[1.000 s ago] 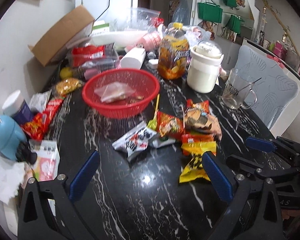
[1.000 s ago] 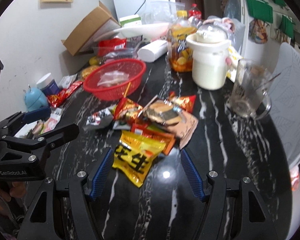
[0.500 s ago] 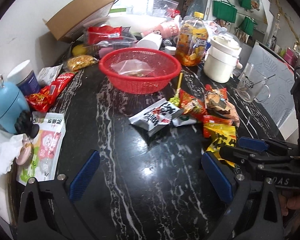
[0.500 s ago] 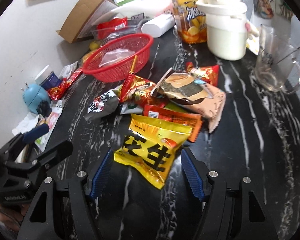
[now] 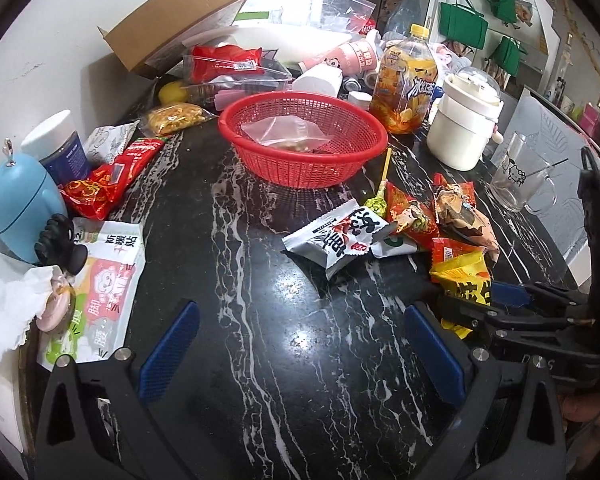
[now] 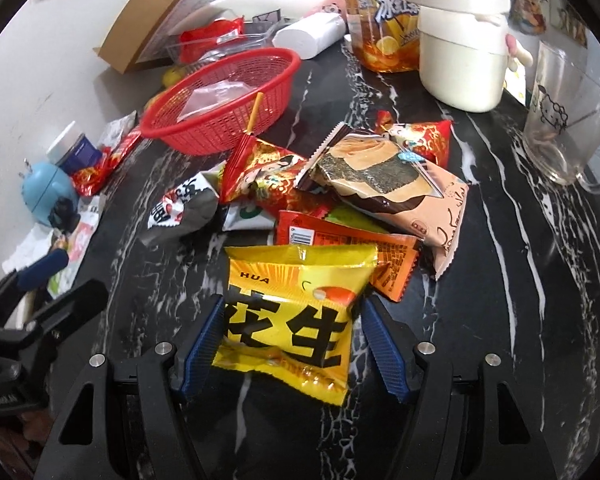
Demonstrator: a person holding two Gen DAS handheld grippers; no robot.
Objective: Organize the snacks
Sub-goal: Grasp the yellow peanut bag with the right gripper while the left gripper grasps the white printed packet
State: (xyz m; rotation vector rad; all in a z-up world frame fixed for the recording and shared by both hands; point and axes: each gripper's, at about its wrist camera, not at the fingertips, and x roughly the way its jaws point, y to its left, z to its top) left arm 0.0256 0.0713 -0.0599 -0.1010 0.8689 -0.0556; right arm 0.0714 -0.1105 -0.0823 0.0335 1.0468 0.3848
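right tool [image 6: 292, 344] closing astride yellow packet [image 6: 296, 312] | left tool [image 5: 300, 352] over bare table [image 5: 260, 360]

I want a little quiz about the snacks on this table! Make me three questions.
1. True or false: the red plastic mesh basket already holds a clear plastic bag.
2. Which packet lies between the right gripper's closing blue pads? A) silver-and-black snack packet B) yellow peanut packet with black lettering C) tan seaweed-roll packet
3. Fill in: the yellow-sticked lollipop lies on the black marble tabletop, its stick pointing toward the ____.

Key: 1 true; 2 B; 3 basket. The left gripper is open with nothing between its pads.
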